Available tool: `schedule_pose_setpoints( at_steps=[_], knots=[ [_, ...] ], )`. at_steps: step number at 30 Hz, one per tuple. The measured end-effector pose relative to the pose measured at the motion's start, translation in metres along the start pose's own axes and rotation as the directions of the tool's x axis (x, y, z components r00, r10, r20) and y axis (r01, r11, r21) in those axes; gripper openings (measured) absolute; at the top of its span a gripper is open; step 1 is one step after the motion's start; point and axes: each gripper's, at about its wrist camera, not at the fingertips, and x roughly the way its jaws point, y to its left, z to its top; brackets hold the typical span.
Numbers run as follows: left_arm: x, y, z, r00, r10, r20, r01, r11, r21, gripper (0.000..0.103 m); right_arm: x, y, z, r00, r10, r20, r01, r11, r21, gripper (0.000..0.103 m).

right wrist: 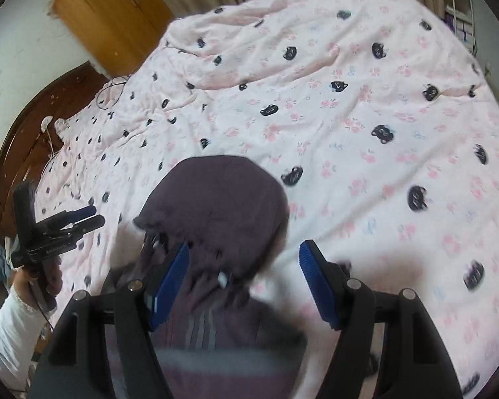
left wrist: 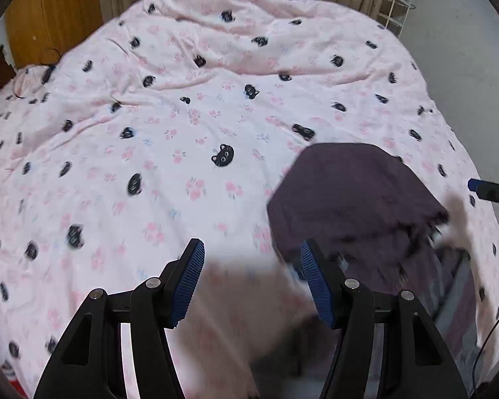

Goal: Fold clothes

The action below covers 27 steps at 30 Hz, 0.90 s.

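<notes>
A dark purple garment (right wrist: 216,206) is seen lying on a bed covered by a pink quilt (left wrist: 183,106) printed with black cat faces and pink flowers. In the right wrist view the garment sits near the bed's front edge, its lower part blurred, with grey stripes visible beneath the right gripper (right wrist: 244,262). The jaws of that gripper are spread wide above the cloth, and nothing is pinched between the blue pads. The left gripper (left wrist: 252,259) is held over bare quilt just beside the garment, its jaws also parted and empty. A white sleeve (right wrist: 6,332) is seen behind the left gripper.
</notes>
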Motion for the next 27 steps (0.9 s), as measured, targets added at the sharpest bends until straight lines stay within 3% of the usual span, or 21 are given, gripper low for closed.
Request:
schedule_pose_setpoints(
  at_steps=[5, 10, 13, 21, 24, 27],
  knots=[
    [0.043, 0.015, 0.018, 0.998, -0.049, -0.030, 0.048, 0.999, -0.022, 0.055, 0.045, -0.015, 0.022, 0.998, 0.015, -0.061, -0.014, 1.000, 0.011, 0.069],
    [0.074, 0.018, 0.023, 0.994, -0.089, -0.069, 0.088, 0.996, -0.023, 0.055, 0.083, -0.023, 0.026, 0.992, 0.012, -0.129, -0.014, 1.000, -0.012, 0.055],
    [0.086, 0.016, 0.021, 0.992, -0.099, -0.083, 0.099, 0.995, -0.014, 0.055, 0.101, -0.029, 0.025, 0.987, 0.012, -0.161, -0.014, 1.000, -0.013, 0.053],
    [0.089, 0.036, 0.027, 0.994, -0.083, -0.069, 0.078, 0.994, -0.073, 0.055, 0.114, -0.043, 0.028, 0.985, 0.037, -0.169, -0.032, 0.999, 0.030, 0.053],
    [0.099, 0.040, 0.029, 0.989, -0.104, -0.104, 0.095, 0.992, -0.083, 0.055, 0.118, -0.045, 0.031, 0.984, 0.048, -0.174, -0.041, 0.998, 0.043, 0.053],
    [0.110, 0.033, 0.030, 0.989, -0.080, -0.128, 0.073, 0.996, -0.057, 0.056, 0.125, -0.046, 0.033, 0.979, 0.088, -0.182, -0.077, 0.995, 0.071, 0.053]
  ],
)
